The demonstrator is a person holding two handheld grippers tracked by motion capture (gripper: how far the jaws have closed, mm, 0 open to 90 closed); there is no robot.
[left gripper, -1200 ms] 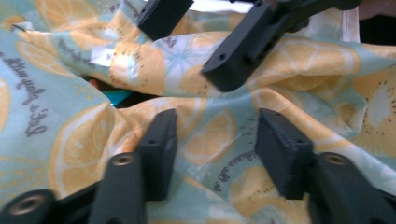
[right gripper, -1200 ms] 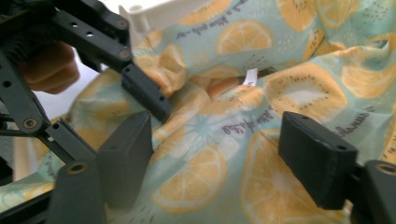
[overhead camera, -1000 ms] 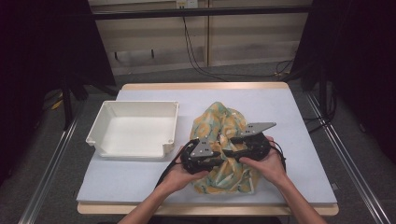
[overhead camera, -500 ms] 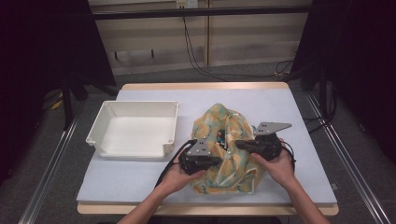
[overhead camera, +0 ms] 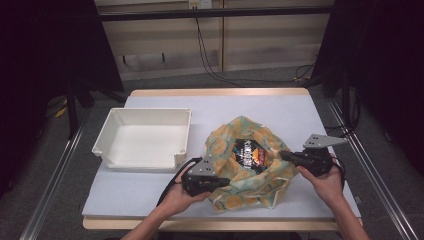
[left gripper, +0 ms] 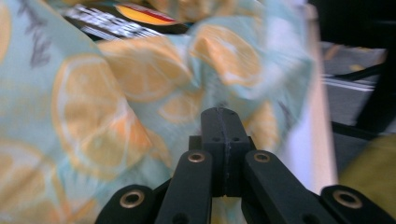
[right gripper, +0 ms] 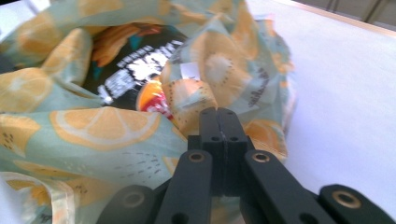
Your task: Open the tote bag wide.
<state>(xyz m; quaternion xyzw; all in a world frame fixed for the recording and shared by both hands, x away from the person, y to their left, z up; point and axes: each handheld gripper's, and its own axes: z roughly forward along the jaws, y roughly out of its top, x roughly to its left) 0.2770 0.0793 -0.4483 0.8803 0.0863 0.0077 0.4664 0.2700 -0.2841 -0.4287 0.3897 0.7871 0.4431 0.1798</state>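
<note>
I have both grippers clamped on the rim of the citrus-print fabric bag (overhead camera: 250,165), one on each side, and I judge the point of that split grip is to spread the mouth so the contents can be got at. Nearest me, the left gripper (overhead camera: 220,182) bites the bag's near-left edge; in the left gripper view its jaws are pressed together with the cloth (left gripper: 140,107) bunched at their tip. A little farther and to the right, the right gripper (overhead camera: 285,156) pinches the right-hand edge, its jaws likewise shut tight on a fold of the fabric (right gripper: 201,98) in the right gripper view. Whether the fold is caught deep or just at the hem I cannot tell.

Between the two grips the bag lies open at the middle-right of the table, and a dark snack packet (overhead camera: 248,151) with white lettering and an orange patch shows inside it.

To the left, well apart from the bag, sits an empty white plastic tray (overhead camera: 107,137), probably the place for what comes out.

The table (overhead camera: 240,107) wears a pale grey mat with a wooden edge. Beyond it are dark curtains, a pale panelled wall and cables (overhead camera: 212,55) trailing to the floor.
</note>
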